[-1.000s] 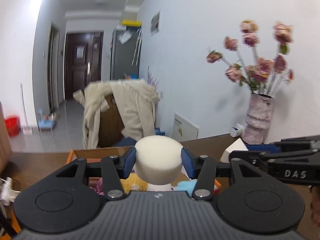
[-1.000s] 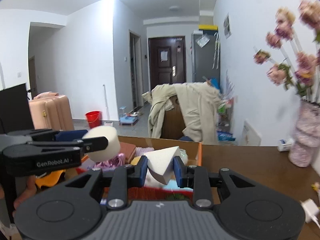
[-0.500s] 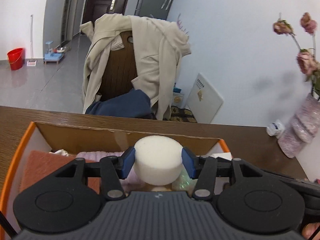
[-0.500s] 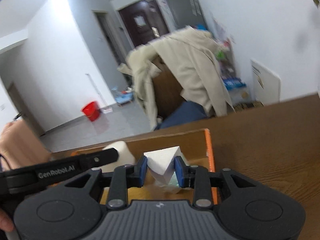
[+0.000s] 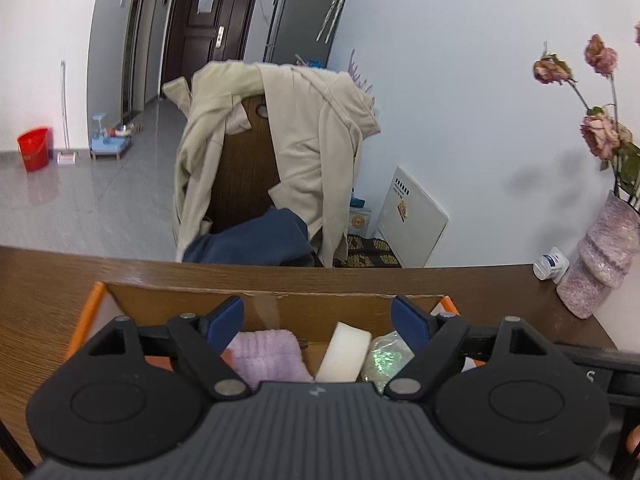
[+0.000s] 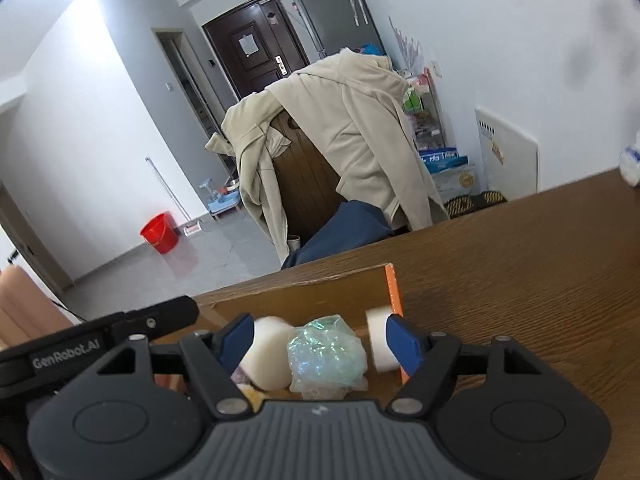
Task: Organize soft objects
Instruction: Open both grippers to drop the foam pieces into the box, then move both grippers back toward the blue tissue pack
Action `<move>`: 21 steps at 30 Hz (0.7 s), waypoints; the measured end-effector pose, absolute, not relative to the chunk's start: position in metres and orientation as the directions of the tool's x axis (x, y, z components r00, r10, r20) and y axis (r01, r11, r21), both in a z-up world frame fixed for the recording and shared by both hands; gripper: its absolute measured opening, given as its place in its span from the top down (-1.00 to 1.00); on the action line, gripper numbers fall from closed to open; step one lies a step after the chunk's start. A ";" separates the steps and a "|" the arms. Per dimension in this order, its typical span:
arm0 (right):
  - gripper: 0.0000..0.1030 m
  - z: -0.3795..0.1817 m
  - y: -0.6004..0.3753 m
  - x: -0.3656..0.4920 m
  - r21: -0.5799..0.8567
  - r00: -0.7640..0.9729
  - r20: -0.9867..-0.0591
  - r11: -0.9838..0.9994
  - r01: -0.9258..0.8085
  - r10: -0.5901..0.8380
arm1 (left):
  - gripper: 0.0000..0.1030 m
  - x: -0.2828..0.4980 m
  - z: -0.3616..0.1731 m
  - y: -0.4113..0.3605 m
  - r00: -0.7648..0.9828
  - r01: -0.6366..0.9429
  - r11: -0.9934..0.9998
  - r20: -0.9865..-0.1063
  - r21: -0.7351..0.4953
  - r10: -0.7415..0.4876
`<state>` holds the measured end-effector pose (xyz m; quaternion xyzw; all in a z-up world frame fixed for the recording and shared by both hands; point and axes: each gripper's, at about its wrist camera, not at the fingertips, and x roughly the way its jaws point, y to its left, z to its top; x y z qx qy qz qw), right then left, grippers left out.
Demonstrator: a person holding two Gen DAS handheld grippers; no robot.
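An orange-edged cardboard box [image 5: 280, 304] sits on the brown table. My left gripper [image 5: 320, 322] is open and empty above it. In the box lie a round white foam piece [image 5: 346, 354], a lilac fluffy cloth [image 5: 266, 356] and a shiny crumpled wrap [image 5: 390, 354]. My right gripper [image 6: 324, 340] is open over the box's right end [image 6: 390, 284]. The round foam [image 6: 268, 354], the shiny wrap [image 6: 326, 356] and a white foam wedge [image 6: 378, 344] lie between its jaws, none gripped. The wedge rests against the right fingertip [image 6: 404, 344].
A pink vase [image 5: 600, 260] with dried roses and a small white bottle [image 5: 552, 266] stand at the table's right end. A chair draped with a beige coat [image 5: 280, 152] stands behind the table. The left gripper's arm [image 6: 100, 340] lies left of the right gripper.
Both grippers opened over the box. The round foam dropped from the left gripper and the foam wedge from the right one; both now lie in the box.
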<state>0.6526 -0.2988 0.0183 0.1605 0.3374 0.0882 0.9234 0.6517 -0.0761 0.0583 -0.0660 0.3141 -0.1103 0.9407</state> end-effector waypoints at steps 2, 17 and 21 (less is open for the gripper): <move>-0.41 0.033 -0.295 0.639 0.311 0.764 -0.595 0.948 -0.066 0.249 | -0.69 0.635 0.069 -0.072 0.786 0.183 0.968 -0.566 -0.171 -0.248; -0.69 0.105 -0.270 0.436 0.073 0.878 -0.461 0.991 -0.109 0.130 | -1.00 0.422 0.115 -0.031 0.910 0.260 0.959 -0.362 0.115 -0.203; -0.73 0.107 -0.257 0.385 0.086 0.895 -0.420 0.989 -0.122 0.147 | -1.00 0.373 0.111 -0.015 0.916 0.257 0.961 -0.342 0.098 -0.210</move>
